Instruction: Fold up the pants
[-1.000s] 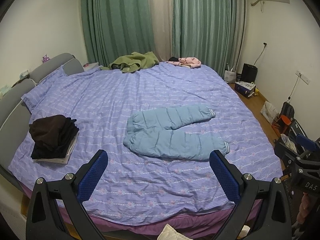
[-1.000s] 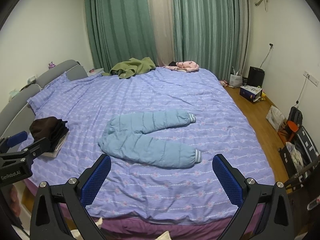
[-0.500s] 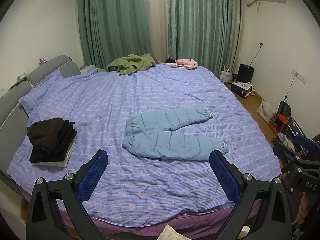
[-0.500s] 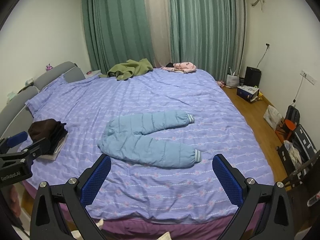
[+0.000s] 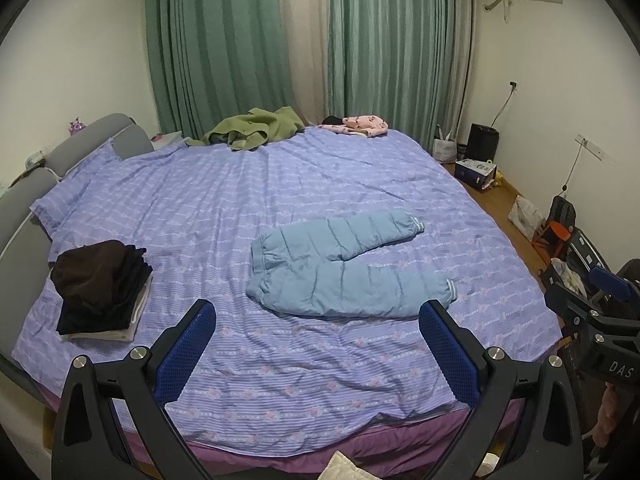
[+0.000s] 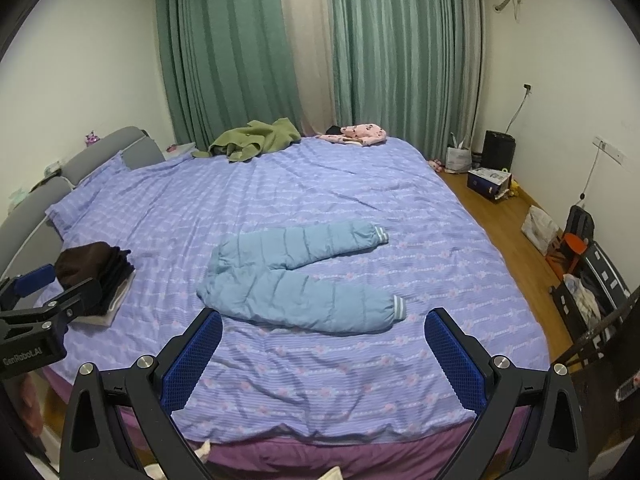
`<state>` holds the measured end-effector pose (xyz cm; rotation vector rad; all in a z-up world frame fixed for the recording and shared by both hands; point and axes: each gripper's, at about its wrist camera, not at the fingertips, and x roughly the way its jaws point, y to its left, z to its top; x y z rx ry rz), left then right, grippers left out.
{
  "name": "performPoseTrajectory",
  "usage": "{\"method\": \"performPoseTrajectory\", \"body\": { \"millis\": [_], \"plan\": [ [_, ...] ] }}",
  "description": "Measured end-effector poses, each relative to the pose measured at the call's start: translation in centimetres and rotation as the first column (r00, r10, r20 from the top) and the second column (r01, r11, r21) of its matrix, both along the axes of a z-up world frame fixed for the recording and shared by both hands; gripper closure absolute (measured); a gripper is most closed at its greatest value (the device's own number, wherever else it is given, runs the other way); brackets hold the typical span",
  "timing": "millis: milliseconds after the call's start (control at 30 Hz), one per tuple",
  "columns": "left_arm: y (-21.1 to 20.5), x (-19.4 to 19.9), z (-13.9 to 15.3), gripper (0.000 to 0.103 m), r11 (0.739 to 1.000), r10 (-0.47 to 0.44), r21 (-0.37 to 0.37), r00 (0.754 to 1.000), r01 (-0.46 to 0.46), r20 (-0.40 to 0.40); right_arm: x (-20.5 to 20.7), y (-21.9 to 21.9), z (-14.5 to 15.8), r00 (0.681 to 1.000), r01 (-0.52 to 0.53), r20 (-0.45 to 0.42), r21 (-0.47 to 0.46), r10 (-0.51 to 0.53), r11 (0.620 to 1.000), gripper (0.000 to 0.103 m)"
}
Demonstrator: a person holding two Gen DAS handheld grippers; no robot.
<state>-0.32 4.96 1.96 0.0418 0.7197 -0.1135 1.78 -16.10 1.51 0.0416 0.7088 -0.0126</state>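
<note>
both the left hand-held gripper [image 5: 318, 346] and right hand-held gripper [image 6: 324, 354] hang wide open, empty, short of the pants [image 5: 344, 268].

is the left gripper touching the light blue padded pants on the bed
Apart. In the left wrist view the open left gripper sits short of the light blue padded pants, with a strip of bare purple striped bedsheet between them.

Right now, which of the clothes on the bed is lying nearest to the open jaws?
The light blue padded pants, spread mid-bed with legs apart. The dark folded stack lies left; the green garment lies far back.
</note>
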Motion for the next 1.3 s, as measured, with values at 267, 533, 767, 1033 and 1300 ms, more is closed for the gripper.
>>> {"method": "performPoseTrajectory", "body": {
  "millis": [267,533,767,1033,1300],
  "plan": [
    [0.7,0.8,-0.9,0.000,1.000,-0.024,-0.015,1.000,0.024,-0.013,0.2,1.3,-0.2,0.999,0.031,-0.013,-0.002,-0.032,1.000,0.001],
    [0.6,3.7,-1.7,0.000,1.000,-0.015,0.001,1.000,0.015,-0.024,2.2,2.0,-0.6,0.999,0.041,-0.004,-0.022,-0.042,0.999,0.001],
    [-0.7,8.1,-2.8,0.000,1.000,-0.029,0.011,0.999,0.030,-0.033,5.7,0.6,-1.1,0.997,0.073,-0.003,-0.036,-0.073,0.997,0.001],
    [-3.9,15.3,-4.7,0.000,0.999,-0.031,0.020,0.998,0.032,-0.058,12.6,-2.1,-3.2,0.997,0.061,-0.044,-0.013,-0.062,0.998,0.001],
    [-8.3,24.9,-8.6,0.000,0.997,-0.039,0.060,0.997,0.042,-0.063,23.2,-6.4,-7.8,0.998,0.037,-0.050,0.026,-0.036,0.999,0.001]
  ]
}}
